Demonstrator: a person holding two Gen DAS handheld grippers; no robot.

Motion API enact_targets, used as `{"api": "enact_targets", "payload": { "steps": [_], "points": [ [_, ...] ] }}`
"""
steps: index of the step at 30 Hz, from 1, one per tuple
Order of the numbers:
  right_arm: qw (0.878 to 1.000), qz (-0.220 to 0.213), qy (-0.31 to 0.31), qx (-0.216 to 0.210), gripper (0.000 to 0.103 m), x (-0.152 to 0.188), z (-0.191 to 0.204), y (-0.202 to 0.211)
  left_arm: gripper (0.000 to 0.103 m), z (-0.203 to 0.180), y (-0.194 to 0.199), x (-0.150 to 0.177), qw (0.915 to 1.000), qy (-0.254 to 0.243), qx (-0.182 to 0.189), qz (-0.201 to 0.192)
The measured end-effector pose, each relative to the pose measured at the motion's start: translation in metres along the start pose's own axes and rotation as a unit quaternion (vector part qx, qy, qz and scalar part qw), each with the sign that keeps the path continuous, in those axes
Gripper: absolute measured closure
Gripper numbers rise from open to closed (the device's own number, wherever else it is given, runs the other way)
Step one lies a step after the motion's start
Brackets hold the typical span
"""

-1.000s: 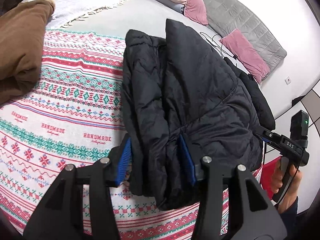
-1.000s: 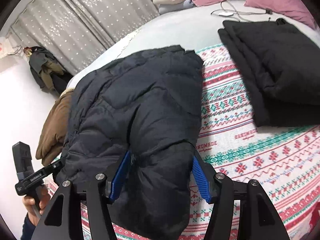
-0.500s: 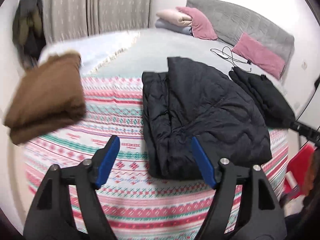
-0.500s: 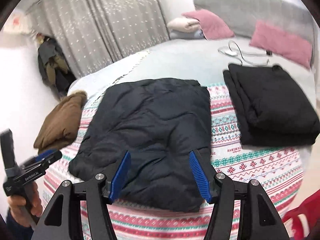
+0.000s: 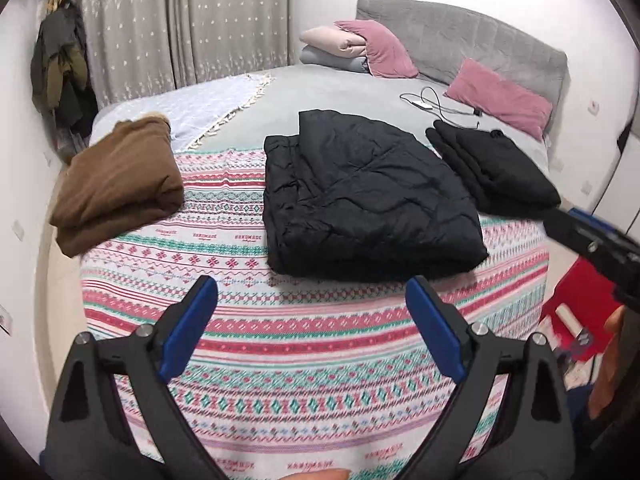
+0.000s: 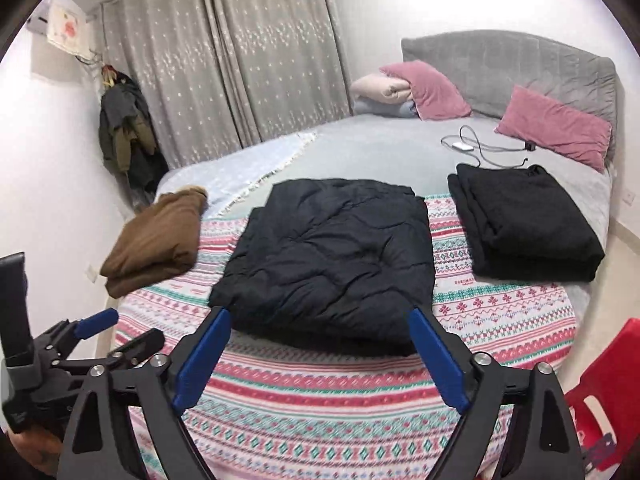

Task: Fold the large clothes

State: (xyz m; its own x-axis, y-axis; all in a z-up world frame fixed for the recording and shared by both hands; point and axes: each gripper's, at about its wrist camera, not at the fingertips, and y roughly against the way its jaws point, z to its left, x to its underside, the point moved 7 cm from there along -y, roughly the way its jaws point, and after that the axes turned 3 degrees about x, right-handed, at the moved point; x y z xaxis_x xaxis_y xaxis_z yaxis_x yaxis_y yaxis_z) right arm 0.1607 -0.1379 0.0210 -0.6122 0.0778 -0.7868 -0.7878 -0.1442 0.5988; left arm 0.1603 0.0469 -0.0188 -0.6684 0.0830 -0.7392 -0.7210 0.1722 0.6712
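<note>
- Your left gripper (image 5: 312, 312) and right gripper (image 6: 320, 344) hold nothing, jaws spread wide.
- The folded black jacket (image 5: 368, 204) lies mid-frame on the patterned blanket (image 5: 304, 360).

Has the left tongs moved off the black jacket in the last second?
Yes. The left tongs are open, back from the black jacket, over the patterned blanket.

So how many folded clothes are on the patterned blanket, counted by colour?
Black: 2, the puffer jacket and the black garment beside it
Brown: 1, the brown garment
Total: 3
</note>
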Motion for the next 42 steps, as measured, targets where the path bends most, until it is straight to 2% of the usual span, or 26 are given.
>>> {"api": "enact_targets", "payload": {
  "steps": [3, 6, 9, 14, 18, 26, 29, 33, 42],
  "points": [
    [1.0, -0.017, 0.005, 0.002, 0.006, 0.008, 0.009, 0.019, 0.001, -0.001, 0.01, 0.007, 1.0, 0.0, -0.002, 0.002],
    [1.0, -0.029, 0.009, 0.003, 0.001, 0.014, 0.016, 0.033, 0.001, 0.002, 0.019, 0.014, 1.0, 0.002, -0.007, 0.001],
    [0.998, -0.049, 0.022, 0.024, 0.0, 0.019, 0.022, 0.045, 0.001, 0.009, 0.029, 0.018, 0.9997, 0.013, -0.02, -0.011],
    [0.999, -0.038, 0.001, 0.023, 0.0, 0.032, 0.02, 0.047, 0.001, 0.018, 0.043, 0.019, 0.9979, 0.019, -0.043, -0.045],
    [0.999, -0.033, -0.001, 0.042, 0.0, 0.039, 0.017, 0.044, 0.001, 0.02, 0.048, 0.018, 0.9969, 0.021, -0.048, -0.059],
    [0.997, -0.02, -0.008, 0.067, 0.0, 0.046, 0.011, 0.033, 0.001, 0.017, 0.033, 0.019, 0.9972, 0.026, -0.053, -0.047],
    [0.996, -0.008, -0.001, 0.086, 0.0, 0.051, 0.01, 0.022, 0.001, 0.016, 0.026, 0.018, 0.997, 0.03, -0.052, -0.049],
    [0.996, 0.009, 0.008, 0.089, 0.0, 0.059, 0.013, 0.009, 0.001, 0.012, 0.015, 0.019, 0.9978, 0.024, -0.052, -0.034],
    [0.995, -0.002, 0.009, 0.104, 0.0, 0.058, 0.015, 0.01, 0.001, 0.009, 0.008, 0.02, 0.998, 0.022, -0.052, -0.029]
  ]
}}
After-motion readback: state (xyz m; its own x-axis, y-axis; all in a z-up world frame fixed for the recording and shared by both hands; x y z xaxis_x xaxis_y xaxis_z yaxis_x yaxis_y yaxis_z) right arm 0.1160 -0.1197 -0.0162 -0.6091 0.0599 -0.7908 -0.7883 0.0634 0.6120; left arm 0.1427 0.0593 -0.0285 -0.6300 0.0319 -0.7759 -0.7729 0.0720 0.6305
